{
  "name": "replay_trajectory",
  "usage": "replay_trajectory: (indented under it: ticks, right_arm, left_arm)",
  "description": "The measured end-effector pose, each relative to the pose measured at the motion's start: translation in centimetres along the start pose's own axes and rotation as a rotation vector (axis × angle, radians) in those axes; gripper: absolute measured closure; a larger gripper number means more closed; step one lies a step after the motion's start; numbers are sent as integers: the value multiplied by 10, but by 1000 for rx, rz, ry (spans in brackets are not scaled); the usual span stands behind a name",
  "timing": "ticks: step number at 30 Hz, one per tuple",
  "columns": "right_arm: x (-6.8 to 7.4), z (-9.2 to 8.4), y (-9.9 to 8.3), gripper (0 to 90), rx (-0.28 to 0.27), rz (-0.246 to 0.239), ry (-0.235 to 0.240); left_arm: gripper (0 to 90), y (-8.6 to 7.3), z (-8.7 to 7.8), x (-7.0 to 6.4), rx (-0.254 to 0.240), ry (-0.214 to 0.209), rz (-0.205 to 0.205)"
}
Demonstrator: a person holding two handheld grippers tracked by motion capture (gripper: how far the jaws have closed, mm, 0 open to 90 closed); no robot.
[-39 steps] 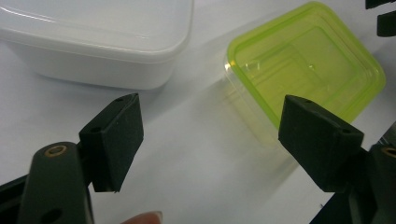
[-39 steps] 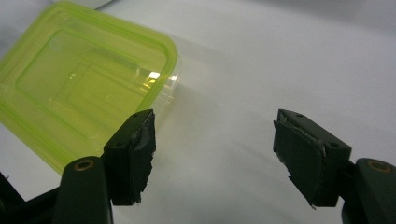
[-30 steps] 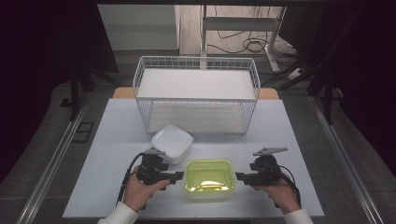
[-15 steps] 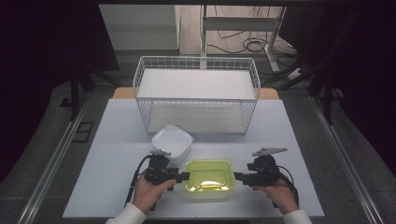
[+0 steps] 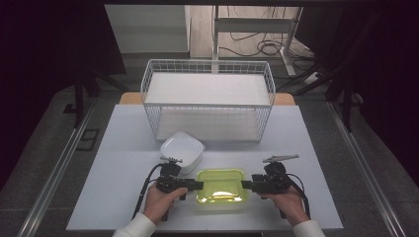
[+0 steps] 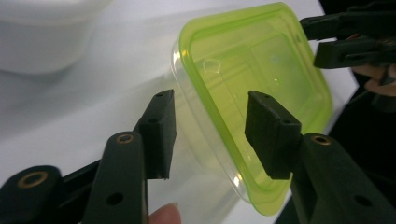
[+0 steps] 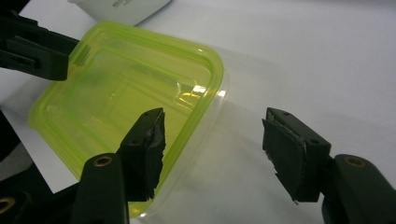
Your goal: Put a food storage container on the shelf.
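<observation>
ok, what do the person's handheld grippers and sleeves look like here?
Both the left gripper and right gripper are black two-jaw tools with blocky black pads and brass-coloured rivets. A grey three-cornered plate tops each, and a black cable trails from each. The person's sleeves are white.

On the white table [image 5: 113, 148] there was one green-lidded clear container [image 5: 221, 186], one white square container [image 5: 182, 149] and one white wire basket [image 5: 207, 98]. Two black grippers were in play, the left gripper [image 5: 198, 185] and the right gripper [image 5: 244, 185], each held in one hand, two hands in all.
</observation>
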State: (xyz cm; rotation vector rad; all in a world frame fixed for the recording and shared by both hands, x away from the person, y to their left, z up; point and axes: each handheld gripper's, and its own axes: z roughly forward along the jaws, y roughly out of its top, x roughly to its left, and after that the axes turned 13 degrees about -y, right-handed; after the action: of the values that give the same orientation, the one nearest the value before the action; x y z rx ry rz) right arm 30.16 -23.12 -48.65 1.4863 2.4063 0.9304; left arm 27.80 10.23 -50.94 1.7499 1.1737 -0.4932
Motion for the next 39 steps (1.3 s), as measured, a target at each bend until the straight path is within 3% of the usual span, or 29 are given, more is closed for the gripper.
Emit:
replay_trajectory:
  ticks: [4, 10, 12, 13, 16, 21, 26, 30, 35, 39]
  right_arm:
    - [1, 3, 0, 424, 16, 4, 9]
    - [0, 11, 0, 531, 63, 45, 76]
    - [-3, 13, 0, 635, 84, 102, 143]
    - [-3, 13, 0, 635, 84, 102, 143]
    - [-10, 16, -3, 680, 102, 188, 201]
    - [-13, 16, -3, 726, 103, 235, 223]
    - [-13, 12, -3, 745, 94, 244, 233]
    - [-12, 5, -4, 777, 52, 249, 268]
    - [-10, 0, -2, 788, 16, 214, 269]
    - [-8, -5, -1, 790, -4, 190, 257]
  left_arm:
    - [564, -3, 2, 9, 0, -62, -57]
    - [638, -2, 6, 10, 10, -88, -64]
    - [670, -1, 6, 13, 8, -95, -72]
    - [675, -1, 6, 13, 8, -95, -72]
    - [681, -1, 6, 13, 5, -97, -79]
    - [713, -1, 3, 12, -7, -100, -91]
    - [737, -1, -1, 9, -22, -97, -86]
    - [767, -2, -5, 5, -37, -96, -75]
    - [785, -3, -9, 2, -54, -92, -58]
    - [788, -2, -12, 0, -61, -116, -44]
